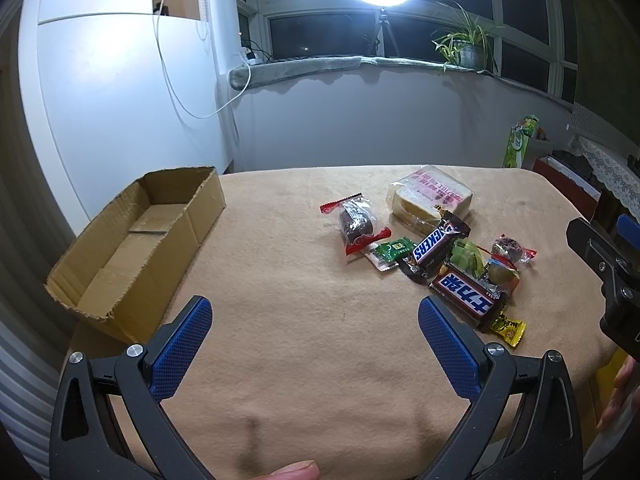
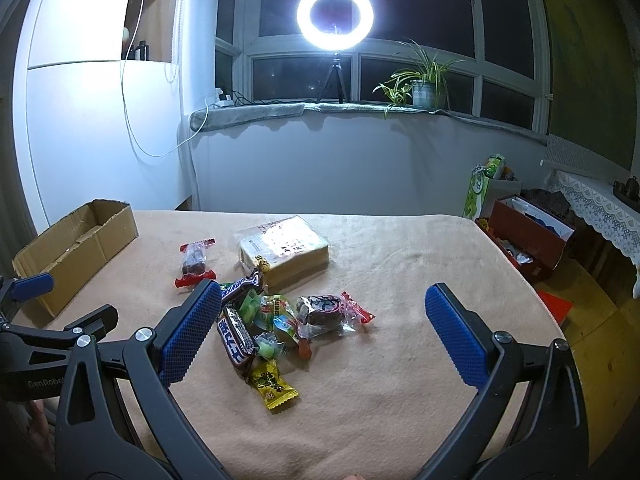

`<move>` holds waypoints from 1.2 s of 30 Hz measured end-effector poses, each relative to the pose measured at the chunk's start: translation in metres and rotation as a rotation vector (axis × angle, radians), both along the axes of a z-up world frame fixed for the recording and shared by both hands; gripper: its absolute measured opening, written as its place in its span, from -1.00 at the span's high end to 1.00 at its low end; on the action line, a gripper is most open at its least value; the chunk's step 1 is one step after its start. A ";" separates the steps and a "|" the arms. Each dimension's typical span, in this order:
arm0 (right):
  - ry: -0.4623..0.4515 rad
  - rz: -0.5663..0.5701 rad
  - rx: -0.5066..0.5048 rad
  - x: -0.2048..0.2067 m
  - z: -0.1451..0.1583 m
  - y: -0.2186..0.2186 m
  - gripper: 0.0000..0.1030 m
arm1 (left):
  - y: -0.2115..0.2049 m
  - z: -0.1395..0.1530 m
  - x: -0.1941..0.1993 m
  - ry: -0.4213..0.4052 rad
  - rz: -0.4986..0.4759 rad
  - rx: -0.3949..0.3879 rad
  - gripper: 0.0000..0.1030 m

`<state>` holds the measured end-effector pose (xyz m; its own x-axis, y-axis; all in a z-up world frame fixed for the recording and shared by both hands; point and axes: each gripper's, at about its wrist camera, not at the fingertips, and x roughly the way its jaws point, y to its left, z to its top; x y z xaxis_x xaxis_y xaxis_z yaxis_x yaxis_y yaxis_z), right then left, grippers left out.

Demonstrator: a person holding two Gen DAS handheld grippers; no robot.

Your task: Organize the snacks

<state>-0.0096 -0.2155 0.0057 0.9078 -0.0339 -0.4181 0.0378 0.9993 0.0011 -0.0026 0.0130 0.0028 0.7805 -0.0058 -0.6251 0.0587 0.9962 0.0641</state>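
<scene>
Left wrist view: left claw [image 1: 315, 322] is spread wide and empty, hanging over bare beige worktop [image 1: 288, 272] at lower centre. Cardboard box [image 1: 136, 240] sits at left of frame, open and apparently empty, so I judge nothing is sorted yet: we're at the first pick. Snack pile is right of centre: Snickers bar [image 1: 434, 250], a second bar with a blue label [image 1: 468, 298], green candy [image 1: 390, 252], yellow candy [image 1: 508, 328], a red-ended cake pack [image 1: 356, 222] and bagged bread [image 1: 430, 196] behind. Right edge shows part of the other tool, cut off, so no read on it from here. Right wrist view: right claw [image 2: 323, 300] is also spread wide, holding nothing, with the pile just ahead between the fingers; its left finger [image 2: 192, 330] covers part of the pile. Yellow candy [image 2: 274, 384] lies nearest and apart from the heap, so it looks the easiest first grab; next move calls for dropping onto one wrapper, closing, then carrying it to the box [image 2: 76, 244] at far left. The overlapped middle wrappers [image 2: 276, 316] are hard to tell apart; the box's near end is cut off by the other tool.
</scene>
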 end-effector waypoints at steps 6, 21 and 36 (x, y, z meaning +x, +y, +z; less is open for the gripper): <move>-0.003 -0.001 -0.001 -0.001 0.000 0.000 -1.00 | 0.003 -0.002 -0.001 0.002 0.004 -0.002 -0.99; -0.006 0.000 -0.001 0.000 -0.002 0.002 -1.00 | 0.003 -0.004 -0.002 0.006 0.007 -0.001 -0.99; -0.007 0.000 0.000 0.002 -0.004 0.003 -1.00 | 0.005 -0.005 -0.002 0.008 0.009 -0.003 -0.99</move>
